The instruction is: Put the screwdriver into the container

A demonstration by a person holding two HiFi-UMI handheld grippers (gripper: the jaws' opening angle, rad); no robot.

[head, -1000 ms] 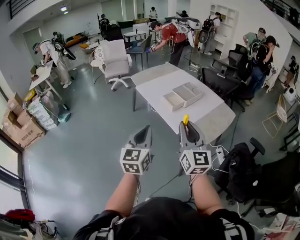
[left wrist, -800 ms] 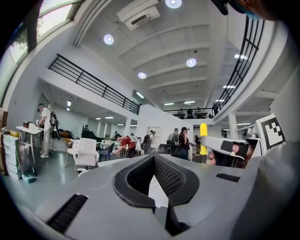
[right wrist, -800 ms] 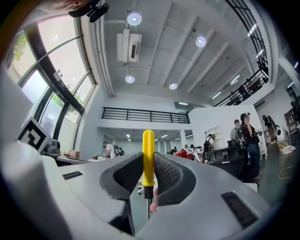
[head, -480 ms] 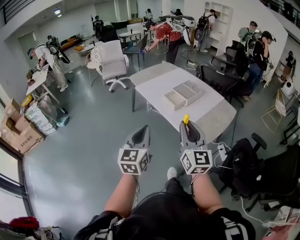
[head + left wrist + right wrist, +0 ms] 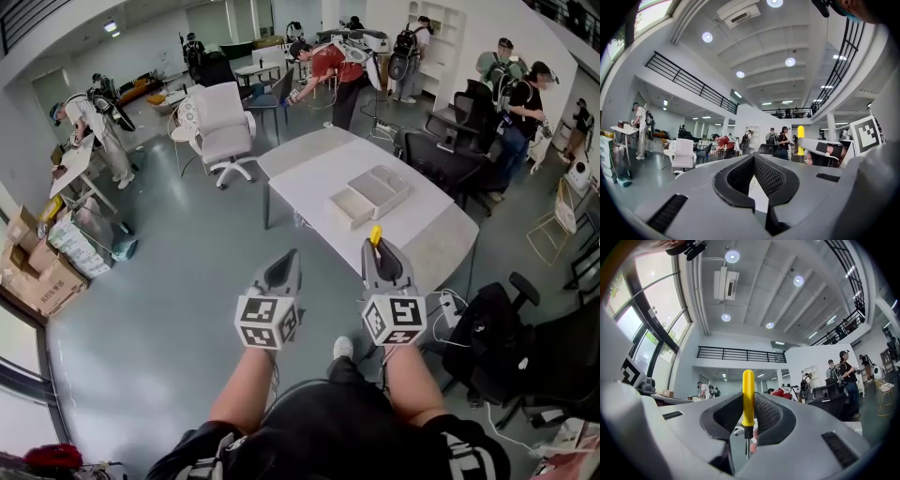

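A yellow-handled screwdriver (image 5: pixel 748 399) stands upright between the pads of my right gripper (image 5: pixel 749 404), which is shut on it, with the metal shaft pointing down. In the head view the handle (image 5: pixel 375 234) sticks up above the right gripper (image 5: pixel 379 247), just short of the white table's (image 5: pixel 309 173) near edge. The pale grey compartment container (image 5: pixel 339 212) lies on the table beyond it. My left gripper (image 5: pixel 286 262) hangs beside the right one over the floor. Its jaws (image 5: pixel 753 159) meet at the tips with nothing between them.
Black office chairs (image 5: pixel 441 159) crowd the table's right side, and another (image 5: pixel 497 347) stands near my right. A power strip with cables (image 5: pixel 445 309) lies on the floor by the table. A white chair (image 5: pixel 223 122) and cardboard boxes (image 5: pixel 37 272) are to the left; several people work further off.
The person has taken a step, and a shoe now shows below the grippers. Both grippers shifted slightly with the body. The right one's hold on the screwdriver is unchanged.
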